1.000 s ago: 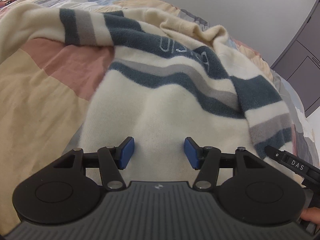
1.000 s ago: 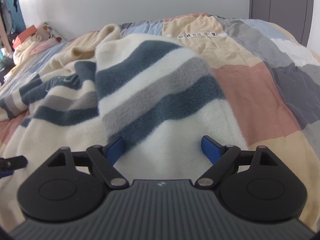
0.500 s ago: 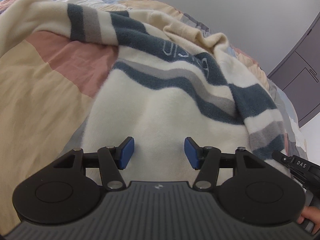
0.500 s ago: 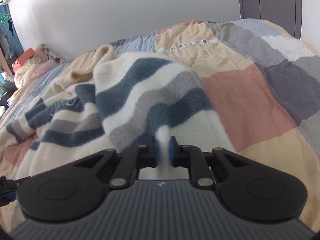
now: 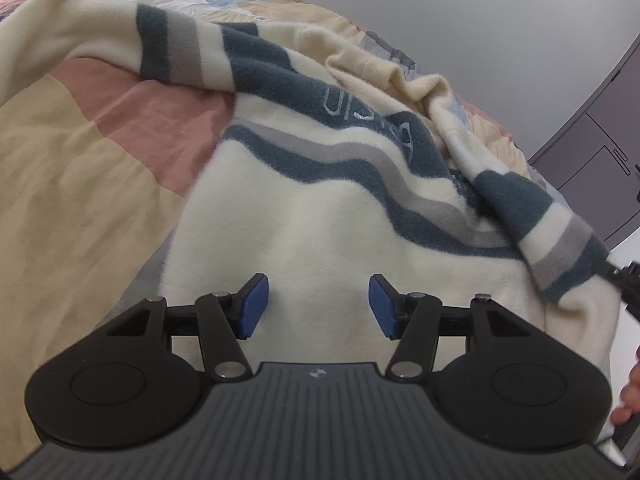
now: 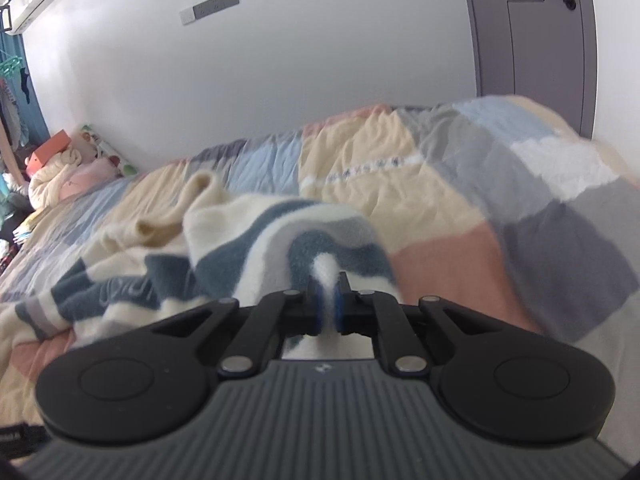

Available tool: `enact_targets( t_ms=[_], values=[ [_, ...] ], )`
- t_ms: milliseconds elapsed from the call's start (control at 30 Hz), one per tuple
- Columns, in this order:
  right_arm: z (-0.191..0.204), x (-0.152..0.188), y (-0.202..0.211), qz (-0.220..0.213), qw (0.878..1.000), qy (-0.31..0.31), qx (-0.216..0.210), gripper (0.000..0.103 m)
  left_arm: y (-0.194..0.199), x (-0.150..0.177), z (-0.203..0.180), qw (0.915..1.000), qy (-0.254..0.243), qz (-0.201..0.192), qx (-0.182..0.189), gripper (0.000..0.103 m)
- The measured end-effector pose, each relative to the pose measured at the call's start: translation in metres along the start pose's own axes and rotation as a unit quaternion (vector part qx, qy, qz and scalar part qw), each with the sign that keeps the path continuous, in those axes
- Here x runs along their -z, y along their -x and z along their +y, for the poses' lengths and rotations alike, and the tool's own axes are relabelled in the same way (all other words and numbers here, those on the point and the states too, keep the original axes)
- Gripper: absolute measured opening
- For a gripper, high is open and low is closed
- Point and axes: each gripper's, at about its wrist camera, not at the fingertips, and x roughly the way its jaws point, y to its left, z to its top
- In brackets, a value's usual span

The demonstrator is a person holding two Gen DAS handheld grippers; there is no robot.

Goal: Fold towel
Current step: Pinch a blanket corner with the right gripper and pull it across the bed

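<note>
While the left gripper (image 5: pixel 316 300) gapes over the towel (image 5: pixel 340 240), the right gripper (image 6: pixel 327 304) pinches its edge.

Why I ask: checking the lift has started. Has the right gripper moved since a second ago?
Yes. The right gripper, shut on the towel, has risen: against the door and wall, the bed sits lower in view.

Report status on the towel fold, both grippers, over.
Right gripper shut on the towel edge, lifting it off the bed. Left gripper open over the towel, gripping nothing. Towel rumpled, unfolded. Nothing in the way.
</note>
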Motion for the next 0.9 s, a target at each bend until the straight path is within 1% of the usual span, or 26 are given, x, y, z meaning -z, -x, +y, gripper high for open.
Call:
enact_targets(
  t_ms=[133,233,300,367,467,533,567,633,700,833,900],
  values=[
    [-0.016,-0.042,-0.014,-0.018,0.999,0.021,0.027,0.009,0.000,-0.001,0.002,1.0000,0.007,0.000,0.005,0.062],
    [-0.029,-0.079,-0.033,-0.022,0.998,0.024,0.051,0.009,0.000,-0.001,0.002,0.9999,0.009,0.000,0.008,0.062],
    [-0.035,-0.107,-0.045,-0.033,0.997,0.028,0.068,0.009,-0.001,-0.002,0.002,0.9999,0.009,-0.001,0.009,0.062],
    [-0.041,-0.134,-0.057,-0.040,0.996,0.023,0.077,0.009,-0.001,-0.002,0.002,0.9999,0.009,0.000,0.010,0.062],
    [-0.044,-0.168,-0.075,-0.056,0.996,0.012,0.073,0.008,-0.003,-0.003,0.003,0.9999,0.012,0.001,0.012,0.062],
    [-0.039,-0.185,-0.089,-0.067,0.994,0.041,0.082,0.009,-0.004,-0.003,0.003,0.9998,0.013,0.002,0.015,0.062],
    [-0.035,-0.190,-0.098,-0.069,0.992,0.063,0.079,0.009,-0.005,-0.004,0.003,0.9998,0.013,0.004,0.016,0.062],
    [-0.035,-0.193,-0.118,-0.063,0.992,0.076,0.075,0.009,-0.006,-0.004,0.003,0.9997,0.014,0.005,0.019,0.062],
    [-0.043,-0.186,-0.144,-0.041,0.994,0.067,0.075,0.009,-0.010,-0.005,0.003,0.9997,0.011,0.006,0.019,0.062],
    [-0.064,-0.155,-0.194,0.011,0.992,0.081,0.099,0.011,-0.020,-0.008,0.003,0.9998,0.005,0.010,0.016,0.062],
    [-0.085,-0.137,-0.210,0.025,0.993,0.058,0.101,0.013,-0.024,-0.009,0.003,0.9998,0.001,0.012,0.013,0.062]
  ],
)
